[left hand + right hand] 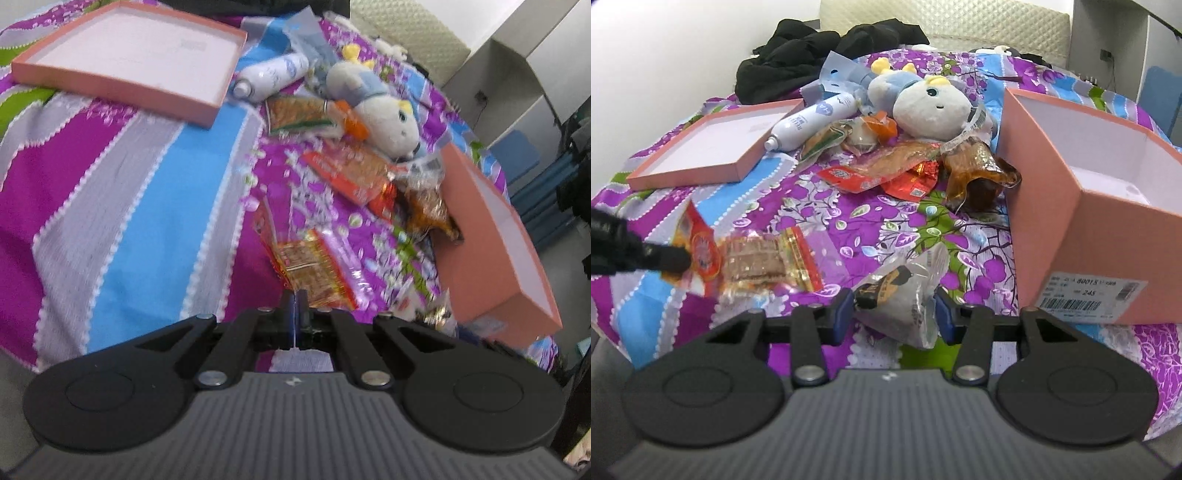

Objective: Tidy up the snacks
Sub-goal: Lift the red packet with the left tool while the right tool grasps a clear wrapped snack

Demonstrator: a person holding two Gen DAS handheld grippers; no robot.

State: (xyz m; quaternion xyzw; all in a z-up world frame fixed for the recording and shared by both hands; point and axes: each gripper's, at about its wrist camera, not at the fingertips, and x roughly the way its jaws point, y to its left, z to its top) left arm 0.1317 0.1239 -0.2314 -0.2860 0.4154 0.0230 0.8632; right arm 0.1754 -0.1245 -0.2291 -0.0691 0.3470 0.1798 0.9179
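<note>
A patterned bedspread (897, 221) in purple, blue and grey is covering the whole surface, its far end hidden under a heap of black clothing (812, 48). Two pink cardboard pieces are lying on it: one deep open box (1071, 236) at the right, its far corner running out of the right wrist view, and one shallow lid (713, 147) lying upturned at the left. In the left wrist view the box (491, 236) is smeared by motion blur. One plush toy (923, 103) is resting near the middle of the clutter, partly covering the wrappers beneath it. One white spray can (812, 122) is lying on its side between the lid and the toy.

Loose snack packets are crowding together below the toy and against the box wall; they are overlapping so much that an exact count is hard to make out, though one dark brown packet (979, 173) is leaning on the box and one red packet (849, 177) is lying beside it.

The right gripper (894, 310) is holding its jaws partly apart around one clear snack bag (905, 295), both pads pressing its sides. The left gripper (295, 306) is pinching, jaws fully closed, the edge of one orange cracker packet (314, 273), which is hanging just above the bedspread; its print is too blurred to read.
</note>
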